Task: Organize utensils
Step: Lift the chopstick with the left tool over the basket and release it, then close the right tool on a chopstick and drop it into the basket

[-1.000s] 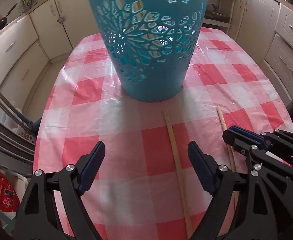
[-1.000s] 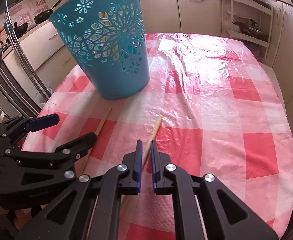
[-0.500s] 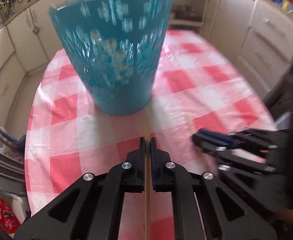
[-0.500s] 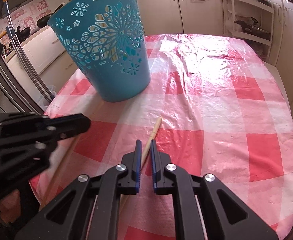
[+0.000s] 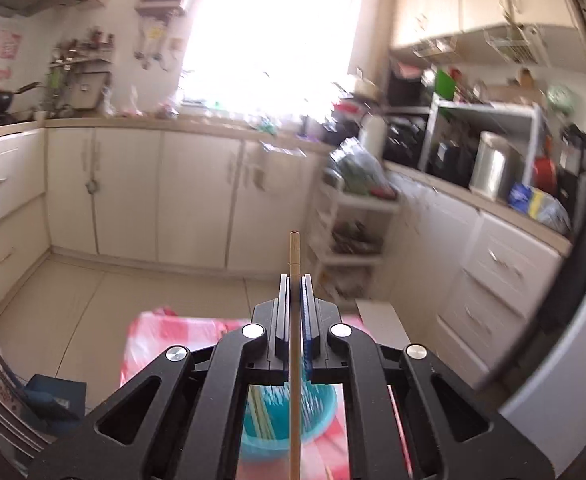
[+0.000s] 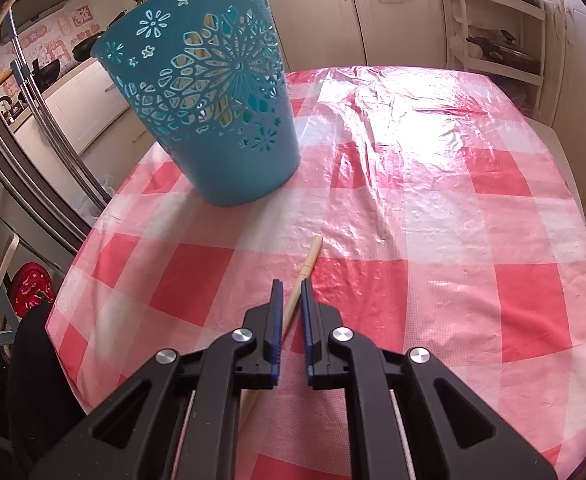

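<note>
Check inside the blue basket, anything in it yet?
Through the blue basket's cutouts, pale upright sticks show, probably chopsticks. The solid lower wall hides the bottom, so no count.

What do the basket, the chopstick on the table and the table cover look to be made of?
Basket: moulded plastic, probably; uniform teal, cut-out flower pattern, smooth matte walls.
Chopstick: pale wood or bamboo, unpainted by its light tan colour; it runs between the right tongs.
Table cover: thin plastic sheeting, judging by the glossy glare and fine wrinkles over the red check.

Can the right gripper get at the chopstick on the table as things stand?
Probably yes. The right gripper already straddles the chopstick lying on the checked tablecloth, fingers narrowly apart, nothing between them. The blue basket stands well clear.
</note>
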Tool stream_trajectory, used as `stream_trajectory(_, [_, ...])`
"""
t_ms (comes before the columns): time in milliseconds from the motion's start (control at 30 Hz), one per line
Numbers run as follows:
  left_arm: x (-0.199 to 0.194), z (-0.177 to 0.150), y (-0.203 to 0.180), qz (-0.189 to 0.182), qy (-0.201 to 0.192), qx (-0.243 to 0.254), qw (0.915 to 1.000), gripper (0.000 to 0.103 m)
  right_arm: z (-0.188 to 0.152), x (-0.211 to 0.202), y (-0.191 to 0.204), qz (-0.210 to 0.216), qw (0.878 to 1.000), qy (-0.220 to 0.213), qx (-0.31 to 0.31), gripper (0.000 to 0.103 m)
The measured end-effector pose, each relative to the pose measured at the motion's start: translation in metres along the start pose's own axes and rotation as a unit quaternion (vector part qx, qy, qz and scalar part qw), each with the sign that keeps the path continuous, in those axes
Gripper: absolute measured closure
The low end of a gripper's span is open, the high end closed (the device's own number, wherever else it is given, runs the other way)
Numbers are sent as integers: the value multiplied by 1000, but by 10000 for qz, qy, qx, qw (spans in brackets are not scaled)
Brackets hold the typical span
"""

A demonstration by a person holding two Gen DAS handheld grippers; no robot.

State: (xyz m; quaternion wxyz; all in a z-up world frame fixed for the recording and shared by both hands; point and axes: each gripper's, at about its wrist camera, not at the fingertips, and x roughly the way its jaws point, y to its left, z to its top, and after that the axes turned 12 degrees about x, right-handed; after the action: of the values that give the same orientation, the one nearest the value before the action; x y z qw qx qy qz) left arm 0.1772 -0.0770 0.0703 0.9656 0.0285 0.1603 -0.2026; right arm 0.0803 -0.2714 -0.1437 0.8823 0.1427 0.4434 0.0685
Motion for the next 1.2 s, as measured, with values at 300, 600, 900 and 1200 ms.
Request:
stream_trajectory(300, [64, 0, 12, 1117, -300, -164, 9932, 98, 0, 0, 0, 25, 10000, -5, -44, 93])
stream_trajectory(600, [80, -53, 6, 1120, 449, 226, 9924, 97, 2, 0, 1, 43, 10000, 61, -32, 93])
stream_trajectory(900, [-2, -81, 16, 1489, 404, 242, 9877, 44, 0, 0, 8, -202, 9997, 34, -157, 93])
stream_trajectory(1200, [-60, -143, 41, 1475, 1046, -293, 9831, 38, 6, -12, 2, 117, 9998, 151, 95, 97])
